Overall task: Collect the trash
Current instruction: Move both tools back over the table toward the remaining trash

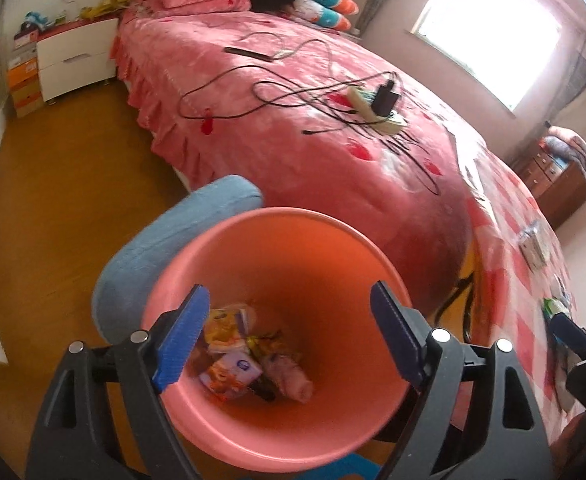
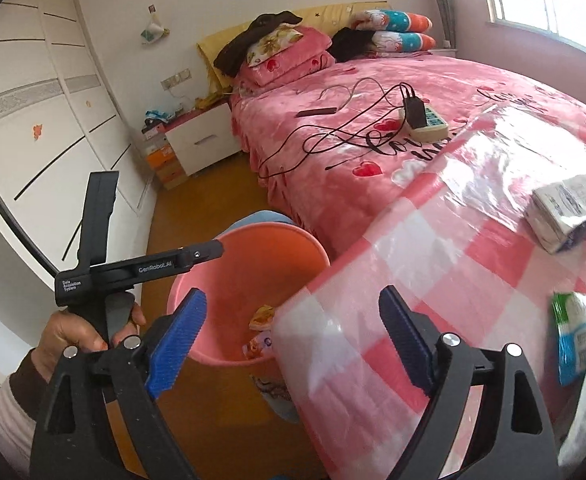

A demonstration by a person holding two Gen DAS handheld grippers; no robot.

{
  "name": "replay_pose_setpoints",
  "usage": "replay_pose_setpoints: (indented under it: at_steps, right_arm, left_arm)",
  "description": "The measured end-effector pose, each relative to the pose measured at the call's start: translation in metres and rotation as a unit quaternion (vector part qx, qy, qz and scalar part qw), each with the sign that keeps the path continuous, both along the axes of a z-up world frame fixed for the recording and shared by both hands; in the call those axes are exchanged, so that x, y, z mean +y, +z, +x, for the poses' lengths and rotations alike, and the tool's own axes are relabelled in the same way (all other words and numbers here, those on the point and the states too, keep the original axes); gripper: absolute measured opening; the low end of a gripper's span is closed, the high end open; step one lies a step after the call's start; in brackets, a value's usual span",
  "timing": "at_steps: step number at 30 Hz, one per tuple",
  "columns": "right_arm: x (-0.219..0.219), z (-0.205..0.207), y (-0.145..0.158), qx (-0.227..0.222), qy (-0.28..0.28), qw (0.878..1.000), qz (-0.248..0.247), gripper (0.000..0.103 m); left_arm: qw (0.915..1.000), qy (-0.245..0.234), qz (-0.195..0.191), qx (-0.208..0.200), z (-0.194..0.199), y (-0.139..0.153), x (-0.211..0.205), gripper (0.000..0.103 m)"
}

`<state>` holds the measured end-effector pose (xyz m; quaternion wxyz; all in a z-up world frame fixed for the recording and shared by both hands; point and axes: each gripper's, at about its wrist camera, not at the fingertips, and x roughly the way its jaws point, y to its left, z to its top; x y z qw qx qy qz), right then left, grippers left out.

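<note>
A pink bin point(image 1: 277, 224) stands beside the bed with several wrappers and packets point(image 1: 245, 360) at its bottom. My left gripper point(image 1: 289, 296) hangs over its mouth, open, nothing between its blue pads. In the right wrist view the bin point(image 2: 253, 248) sits left of a pink checked cloth point(image 2: 473, 264) under clear plastic. My right gripper point(image 2: 293, 298) stands open above that cloth's edge, holding nothing. On the cloth lie a crumpled white and blue box point(image 2: 569, 212) and a green and white packet point(image 2: 581, 336). A hand point(image 2: 69, 336) grips the other tool's black handle point(image 2: 101, 240).
The pink bed point(image 1: 293, 80) carries black cables point(image 1: 261, 92) and a power strip with a charger point(image 2: 421, 120). A blue cushion point(image 1: 165, 240) sits behind the bin. A white nightstand point(image 2: 201, 140), stacked boxes and a wardrobe point(image 2: 33, 120) line the wooden floor point(image 1: 61, 200).
</note>
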<state>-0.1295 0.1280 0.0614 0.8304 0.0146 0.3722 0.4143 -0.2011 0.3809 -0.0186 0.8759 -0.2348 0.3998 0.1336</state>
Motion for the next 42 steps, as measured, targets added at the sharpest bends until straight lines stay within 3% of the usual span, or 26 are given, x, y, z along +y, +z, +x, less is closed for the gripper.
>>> replay_pose_setpoints:
  at_steps: [16,30,42]
  right_arm:
    - [-0.065,-0.001,0.001,-0.007,-0.052,0.998,0.038,0.087]
    - [-0.109,-0.006,0.010,-0.022,-0.077,0.996,0.049,0.087]
    - [-0.152,-0.006,0.026,-0.025,-0.097,0.991,0.090,0.087]
  left_arm:
    - [0.9975,-0.068,-0.006,-0.019,0.020,0.029,-0.076,0.083]
    - [0.9920,-0.122,0.015,-0.031,0.035,0.052,-0.142,0.083]
    - [0.9874,-0.152,0.030,-0.031,0.042,0.064,-0.188,0.083]
